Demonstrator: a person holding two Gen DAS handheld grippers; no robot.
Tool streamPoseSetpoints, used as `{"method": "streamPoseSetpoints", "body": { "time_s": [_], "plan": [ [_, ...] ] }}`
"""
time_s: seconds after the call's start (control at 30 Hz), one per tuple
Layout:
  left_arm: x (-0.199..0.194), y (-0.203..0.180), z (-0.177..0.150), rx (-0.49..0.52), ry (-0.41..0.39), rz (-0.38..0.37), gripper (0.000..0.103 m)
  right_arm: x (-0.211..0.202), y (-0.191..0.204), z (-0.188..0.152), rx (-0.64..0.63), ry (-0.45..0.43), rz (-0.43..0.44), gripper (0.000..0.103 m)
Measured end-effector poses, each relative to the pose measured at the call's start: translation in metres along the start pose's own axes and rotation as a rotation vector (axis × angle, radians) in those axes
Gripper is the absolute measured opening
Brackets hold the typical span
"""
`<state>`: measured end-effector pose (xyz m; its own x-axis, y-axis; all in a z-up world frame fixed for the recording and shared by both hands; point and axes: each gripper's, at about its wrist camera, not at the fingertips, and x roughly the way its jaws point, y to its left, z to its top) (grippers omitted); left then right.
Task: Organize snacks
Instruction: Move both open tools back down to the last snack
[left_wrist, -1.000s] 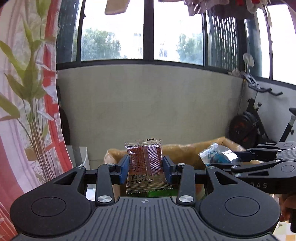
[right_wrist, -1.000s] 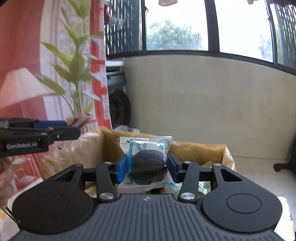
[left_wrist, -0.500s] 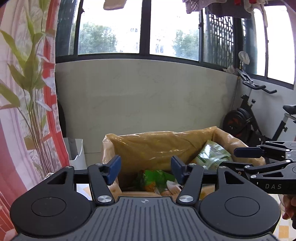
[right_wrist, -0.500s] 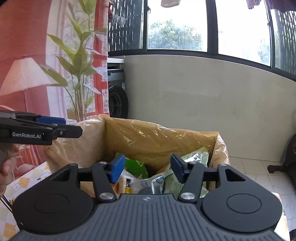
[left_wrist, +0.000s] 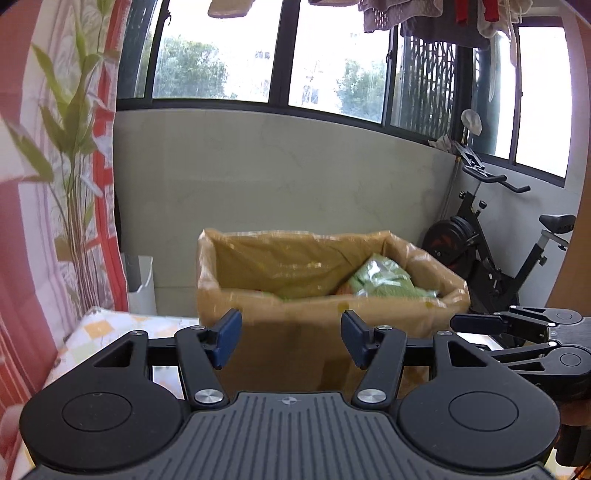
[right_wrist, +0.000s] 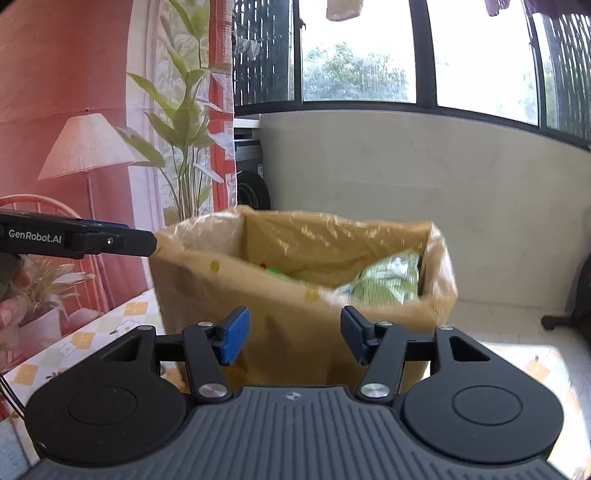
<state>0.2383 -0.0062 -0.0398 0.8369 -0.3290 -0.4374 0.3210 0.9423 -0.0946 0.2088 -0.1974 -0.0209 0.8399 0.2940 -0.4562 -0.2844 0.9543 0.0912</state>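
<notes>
The tall window (left_wrist: 321, 62) fills the back of the room, trees blurred behind the glass, laundry hanging along the top. Below it runs the pale wall (left_wrist: 295, 177), and off to the right stands a black exercise bike (left_wrist: 491, 251). A printed curtain (right_wrist: 85, 110) with a lamp and leafy plant hangs on the left. On the checked tablecloth (right_wrist: 110, 325) sits the cardboard box (right_wrist: 288, 321), lined with clear plastic and open at the top. Down inside it, toward the right wall, lie the snacks: a green packet (right_wrist: 388, 284) shows plainly, print too blurred to read, and a bit of red and green peeks out farther left. The left gripper (left_wrist: 291, 338) hangs just short of the box, blue pads spread wide, nothing between them. The right gripper (right_wrist: 293, 338) matches it: fingers wide apart, empty, facing the box front. Seen from the right camera, the left tool's side reads "GenRobot.AI" in white.
</notes>
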Motion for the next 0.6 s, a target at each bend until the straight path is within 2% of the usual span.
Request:
{"method": "streamPoseSetpoints", "body": {
  "time_s": [0.27, 0.6],
  "plan": [
    [0.006, 0.016, -0.038, -0.038, 0.066, -0.013, 0.061, 0.000, 0.006, -0.035, 0.021, 0.050, 0.022, 0.058],
    [0.042, 0.033, -0.092, -0.076, 0.221, -0.044, 0.060, 0.034, 0.004, -0.084, 0.062, 0.177, 0.061, 0.058]
  ]
}}
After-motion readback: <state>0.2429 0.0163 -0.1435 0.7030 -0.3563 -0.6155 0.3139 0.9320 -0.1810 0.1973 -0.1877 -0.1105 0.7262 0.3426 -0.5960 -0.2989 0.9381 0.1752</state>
